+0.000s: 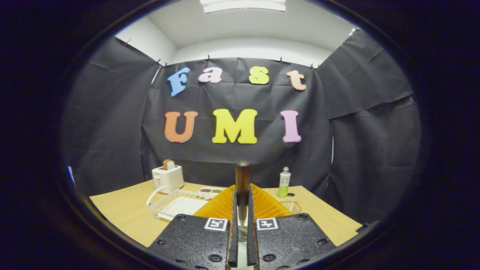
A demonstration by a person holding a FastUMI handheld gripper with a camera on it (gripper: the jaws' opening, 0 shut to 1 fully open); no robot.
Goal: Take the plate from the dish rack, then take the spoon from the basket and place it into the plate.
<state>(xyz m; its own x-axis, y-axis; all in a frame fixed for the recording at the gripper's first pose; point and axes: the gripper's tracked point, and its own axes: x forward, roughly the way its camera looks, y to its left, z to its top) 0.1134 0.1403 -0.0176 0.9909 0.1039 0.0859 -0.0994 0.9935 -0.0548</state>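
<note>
Spoon [242,180] pinched upright in the tool [242,204], raised above the counter [123,210].
Its dark handle stands up between the fingers; the dish rack [168,202] lies near the counter's edge, beside open surface.

Black cloth [112,123] hangs as the booth's wall on three sides, creased and pinned along its upper edge, with a narrow slit of light showing where two panels meet on the right. Above the cloth a white wall [243,50] curves up into a white ceiling [225,26], where a bright rectangular light panel [243,4] glows. Below, a tan desk [123,213] spreads out from the foot of the back cloth, its far edge meeting the cloth and its near left and right corners angling toward the viewer.
</note>
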